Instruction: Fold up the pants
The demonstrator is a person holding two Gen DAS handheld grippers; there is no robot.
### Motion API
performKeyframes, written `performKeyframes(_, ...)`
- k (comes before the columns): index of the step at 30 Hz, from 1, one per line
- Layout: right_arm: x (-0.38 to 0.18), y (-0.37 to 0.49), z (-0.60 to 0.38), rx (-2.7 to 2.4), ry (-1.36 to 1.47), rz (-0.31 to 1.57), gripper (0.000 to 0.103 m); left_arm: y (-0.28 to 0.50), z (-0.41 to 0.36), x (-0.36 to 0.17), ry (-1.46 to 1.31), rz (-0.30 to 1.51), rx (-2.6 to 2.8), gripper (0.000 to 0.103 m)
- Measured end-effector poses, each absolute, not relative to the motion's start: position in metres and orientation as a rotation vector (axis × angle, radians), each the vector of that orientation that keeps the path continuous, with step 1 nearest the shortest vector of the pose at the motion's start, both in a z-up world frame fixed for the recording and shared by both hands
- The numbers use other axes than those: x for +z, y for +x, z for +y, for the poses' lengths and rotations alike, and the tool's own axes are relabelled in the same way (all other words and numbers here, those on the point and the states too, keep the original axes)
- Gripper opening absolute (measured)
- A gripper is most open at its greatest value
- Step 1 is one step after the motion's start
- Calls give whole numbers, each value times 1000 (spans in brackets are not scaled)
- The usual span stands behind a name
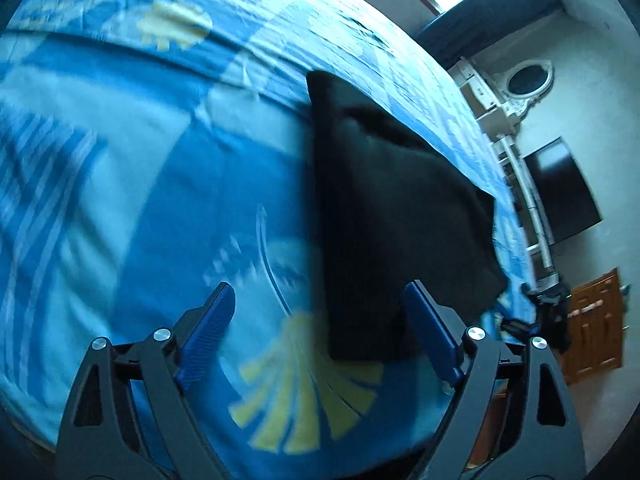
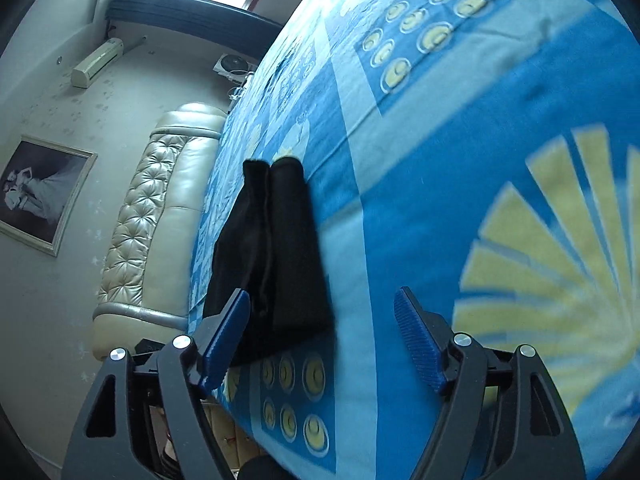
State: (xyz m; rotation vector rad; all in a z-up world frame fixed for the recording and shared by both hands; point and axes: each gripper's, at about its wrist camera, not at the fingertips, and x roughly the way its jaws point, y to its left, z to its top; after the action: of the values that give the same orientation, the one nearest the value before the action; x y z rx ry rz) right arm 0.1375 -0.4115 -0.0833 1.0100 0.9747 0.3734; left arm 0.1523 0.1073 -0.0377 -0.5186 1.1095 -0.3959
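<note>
From the left wrist we see our left gripper spread wide and empty; the folded black pants lie on the blue bedsheet, ahead toward its right finger. From the right wrist, our right gripper gapes empty, the pants ahead by its left finger.
</note>
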Motion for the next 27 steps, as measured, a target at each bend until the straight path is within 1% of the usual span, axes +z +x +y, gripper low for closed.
performKeyframes(3,-84,127,-405,387,1031,959,74,138,103,-50,-664,1126,-434,87)
performKeyframes(5,-85,130,-396,402,1035,962,75,136,100,-54,-709,1120,-429,87)
performKeyframes(11,-88,159,-363,431,1035,987,76,150,86,-58,-744,1113,-428,88)
performKeyframes(14,-88,173,-346,420,1000,998,80,155,78,-60,-733,1115,-433,88)
performKeyframes(15,-88,176,-342,420,987,999,80,157,73,-59,-707,1115,-431,85)
performKeyframes(16,-86,179,-337,414,954,1008,79,157,70,-59,-684,1117,-427,71)
performKeyframes(17,-86,179,-333,405,925,1019,74,157,67,-58,-652,1127,-422,66)
performKeyframes(18,-85,180,-330,397,896,1033,58,157,63,-58,-626,1132,-412,63)
performKeyframes(19,-86,181,-327,400,882,1048,53,158,60,-56,-604,1123,-404,58)
performKeyframes(20,-87,180,-329,406,895,1049,48,157,59,-54,-586,1118,-401,56)
performKeyframes(21,-86,178,-330,408,905,1045,43,157,57,-52,-566,1115,-399,52)
performKeyframes(22,-83,176,-331,413,914,1036,42,157,54,-48,-541,1108,-398,47)
performKeyframes(24,-77,173,-332,421,912,1023,38,155,50,-40,-502,1093,-398,43)
performKeyframes(27,-65,167,-332,448,917,997,36,155,48,-32,-478,1092,-385,40)
